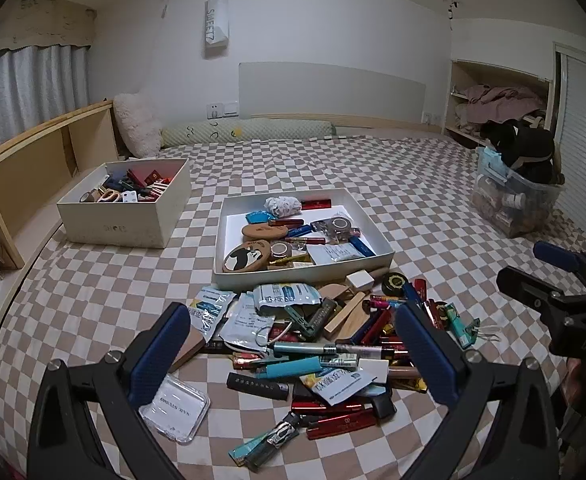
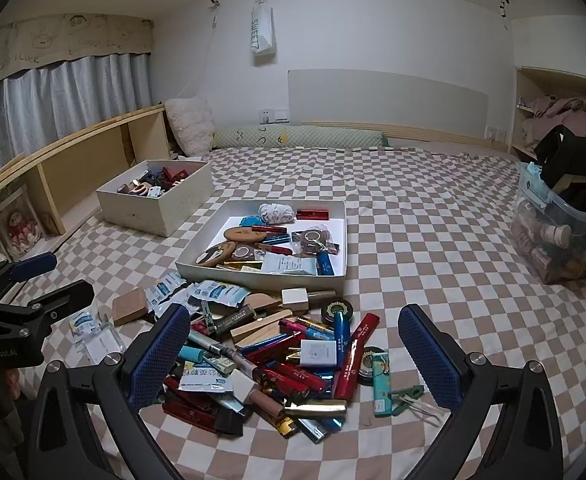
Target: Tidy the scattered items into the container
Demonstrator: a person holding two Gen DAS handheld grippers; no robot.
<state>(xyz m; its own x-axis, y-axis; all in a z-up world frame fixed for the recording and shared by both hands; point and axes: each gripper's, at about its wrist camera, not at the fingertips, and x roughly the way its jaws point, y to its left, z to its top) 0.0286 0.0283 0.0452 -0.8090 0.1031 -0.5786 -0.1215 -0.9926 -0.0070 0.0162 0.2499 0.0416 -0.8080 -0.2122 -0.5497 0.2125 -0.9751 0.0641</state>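
Scattered pile point(image 1: 325, 344) lies before tray point(image 1: 377, 264).

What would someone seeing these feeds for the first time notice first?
Probably the heap of small items sprawled on the checkered bedspread right below both open grippers. Just behind it sits the shallow white tray, already partly filled, with a deeper white box of odds and ends further back left.

Both tools are held level, side by side and apart, pointing the same way. The left tool point(image 1: 293, 354) has its blue-padded fingers point(image 1: 159, 354) spread wide and grips nothing. The right tool point(image 2: 293, 354) is likewise spread wide and empty.
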